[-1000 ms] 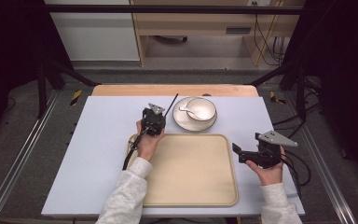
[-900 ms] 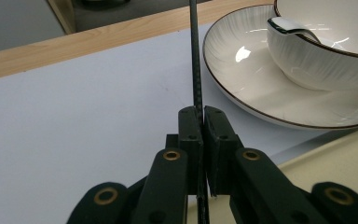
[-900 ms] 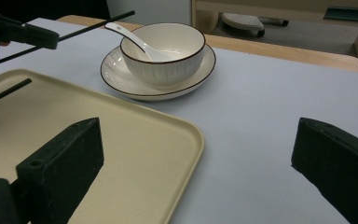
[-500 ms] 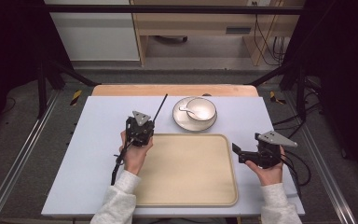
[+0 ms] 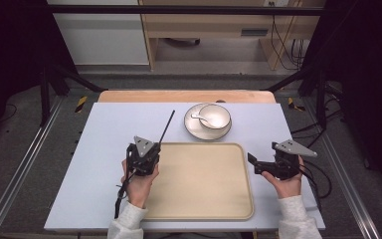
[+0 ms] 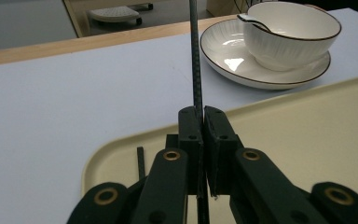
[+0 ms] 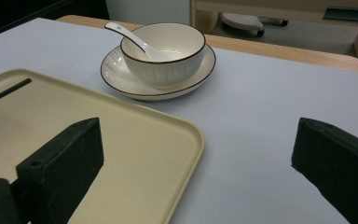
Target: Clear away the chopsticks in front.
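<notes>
A thin black stick (image 5: 166, 127) (image 6: 195, 56) is pinched between the jaws of my left gripper (image 5: 154, 149) (image 6: 201, 114), which is shut on it. It points away over the table towards the plate. This gripper hovers over the far-left corner of a beige tray (image 5: 199, 199) (image 6: 307, 140) (image 7: 135, 154). A second short dark strip (image 6: 141, 161) (image 7: 4, 93) lies on the tray under it. My right gripper (image 5: 252, 163) (image 7: 198, 135) stands open at the tray's right edge, nothing between its jaws.
A white bowl (image 5: 215, 115) (image 6: 293, 37) (image 7: 163, 51) with a white spoon (image 5: 197, 116) (image 7: 130, 37) in it sits on a plate (image 5: 201, 130) just beyond the tray. The pale blue table top (image 5: 104, 134) has metal rails along both sides.
My left gripper has carried the stick leftwards and towards the person, from beside the plate to the tray's far-left corner. The right gripper has stayed where it was.
</notes>
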